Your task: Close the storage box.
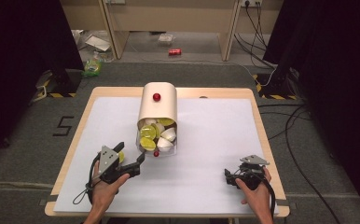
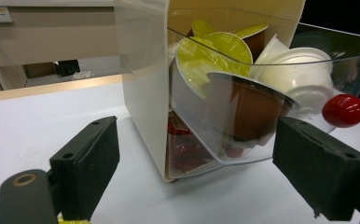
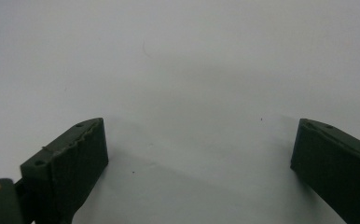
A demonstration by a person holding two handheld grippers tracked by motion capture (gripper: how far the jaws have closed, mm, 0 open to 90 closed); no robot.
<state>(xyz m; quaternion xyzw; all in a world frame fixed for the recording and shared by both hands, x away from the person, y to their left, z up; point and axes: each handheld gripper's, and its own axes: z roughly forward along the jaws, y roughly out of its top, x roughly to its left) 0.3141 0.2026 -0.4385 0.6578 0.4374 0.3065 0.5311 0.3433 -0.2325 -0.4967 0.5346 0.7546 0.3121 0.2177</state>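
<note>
Red can (image 1: 175, 52) on floor beyond table, green-yellow bag (image 1: 93, 67) at far left, black cables (image 1: 255, 28) at right, digit 5 (image 1: 63, 125) marked on floor.

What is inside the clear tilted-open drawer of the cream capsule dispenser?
Inside the clear plastic drawer: green-lidded brown coffee capsules and white capsules. Red packets sit below. Capsules deeper in the pile are covered.

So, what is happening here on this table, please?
A person holds one tool in each hand over a white table. The left tool is open and points at a cream capsule dispenser, whose clear drawer stands tilted open, full of green-lidded and white capsules. The jaws are near the drawer's red knob but grip nothing yet. The right tool is open too, low over the bare table, away from the dispenser.
</note>
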